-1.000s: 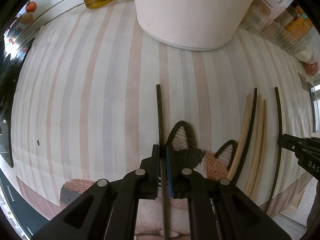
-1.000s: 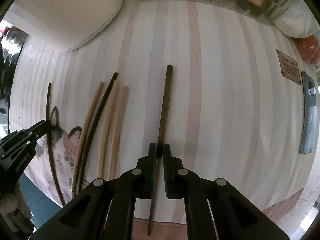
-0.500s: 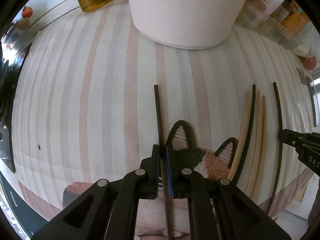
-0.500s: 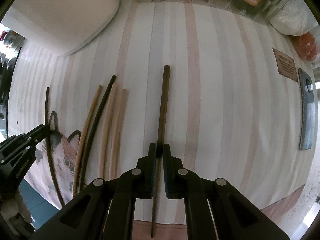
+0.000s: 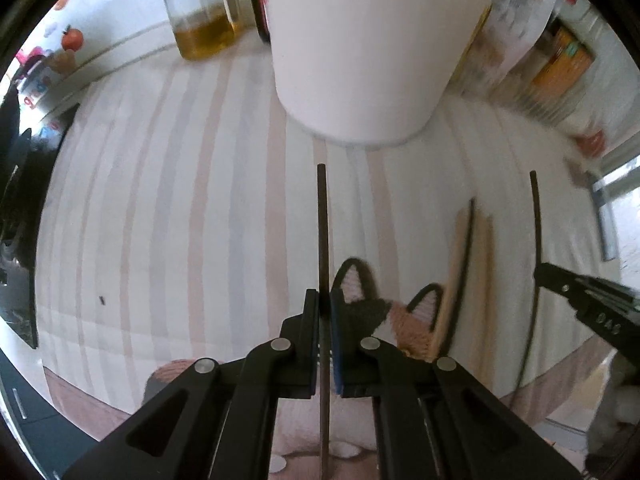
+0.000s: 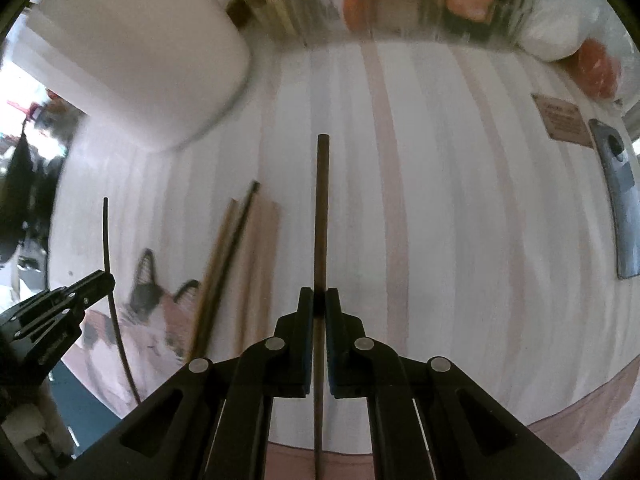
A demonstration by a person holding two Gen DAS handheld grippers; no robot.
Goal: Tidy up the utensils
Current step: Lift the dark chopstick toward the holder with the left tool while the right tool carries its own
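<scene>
Left tool (image 5: 325,303) and right tool (image 6: 319,300) each clamp a dark chopstick (image 5: 322,232), lifted before the white container (image 5: 368,48). Advice: keep both level, tips toward container; spare chopsticks (image 6: 240,264) lie nearer.

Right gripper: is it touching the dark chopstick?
Touching. The right wrist view shows the right gripper with both pads closed against the dark chopstick.
</scene>
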